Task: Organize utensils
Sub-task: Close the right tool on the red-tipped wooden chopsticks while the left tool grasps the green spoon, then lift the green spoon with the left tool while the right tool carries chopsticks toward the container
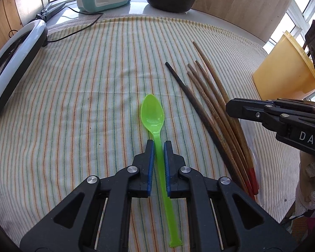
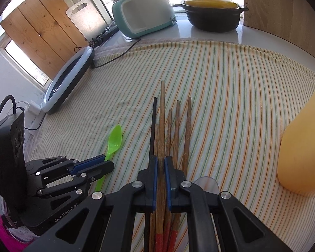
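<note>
"DAS" | right gripper (image 1: 231, 107) || "GenRobot.AI" | left gripper (image 2: 109, 164)

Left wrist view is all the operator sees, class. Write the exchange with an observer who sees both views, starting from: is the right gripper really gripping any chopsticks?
Observer: Yes. The right gripper is shut on a brown chopstick, which sits between its pads.
Operator: Is the black one caught too?
Observer: No. The black chopstick passes under the left finger, outside the pads.
Operator: Anything by the ring light that I miss?
Observer: A white plug block lies at its near end.
</note>
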`<move>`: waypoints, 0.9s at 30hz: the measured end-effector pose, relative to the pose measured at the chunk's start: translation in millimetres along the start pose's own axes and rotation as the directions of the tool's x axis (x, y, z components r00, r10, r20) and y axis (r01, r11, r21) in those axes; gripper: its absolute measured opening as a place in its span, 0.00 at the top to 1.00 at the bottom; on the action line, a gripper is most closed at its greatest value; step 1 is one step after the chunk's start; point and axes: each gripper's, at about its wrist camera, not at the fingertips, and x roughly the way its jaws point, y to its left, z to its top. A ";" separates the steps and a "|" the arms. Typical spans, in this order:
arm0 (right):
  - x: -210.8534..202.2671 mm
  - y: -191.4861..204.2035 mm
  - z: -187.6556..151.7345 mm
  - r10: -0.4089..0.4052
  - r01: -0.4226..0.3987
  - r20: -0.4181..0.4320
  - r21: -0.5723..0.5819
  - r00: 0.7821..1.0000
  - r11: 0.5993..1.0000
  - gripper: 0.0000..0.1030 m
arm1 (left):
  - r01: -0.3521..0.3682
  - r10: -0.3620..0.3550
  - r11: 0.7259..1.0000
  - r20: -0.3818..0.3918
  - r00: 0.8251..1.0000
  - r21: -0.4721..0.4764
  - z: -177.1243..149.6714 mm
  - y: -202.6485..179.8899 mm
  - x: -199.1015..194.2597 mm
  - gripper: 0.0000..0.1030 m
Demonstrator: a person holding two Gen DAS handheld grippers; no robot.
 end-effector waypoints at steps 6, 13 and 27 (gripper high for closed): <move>-12.2 3.1 -4.1 0.004 -0.003 0.025 -0.018 1.000 1.000 0.96 | 0.028 -0.028 0.999 -0.008 1.000 0.019 1.2 1.7 -1.0 0.96; -36.6 4.9 -9.0 0.025 -0.022 0.078 -0.042 0.997 0.999 0.96 | 0.092 -0.088 0.994 0.069 0.994 -0.053 -3.4 12.4 -26.8 0.96; -98.1 2.8 -29.0 0.096 -0.084 0.230 -0.061 0.968 0.995 0.96 | 0.154 -0.138 0.988 0.295 0.945 -0.031 13.5 -8.7 -97.9 0.96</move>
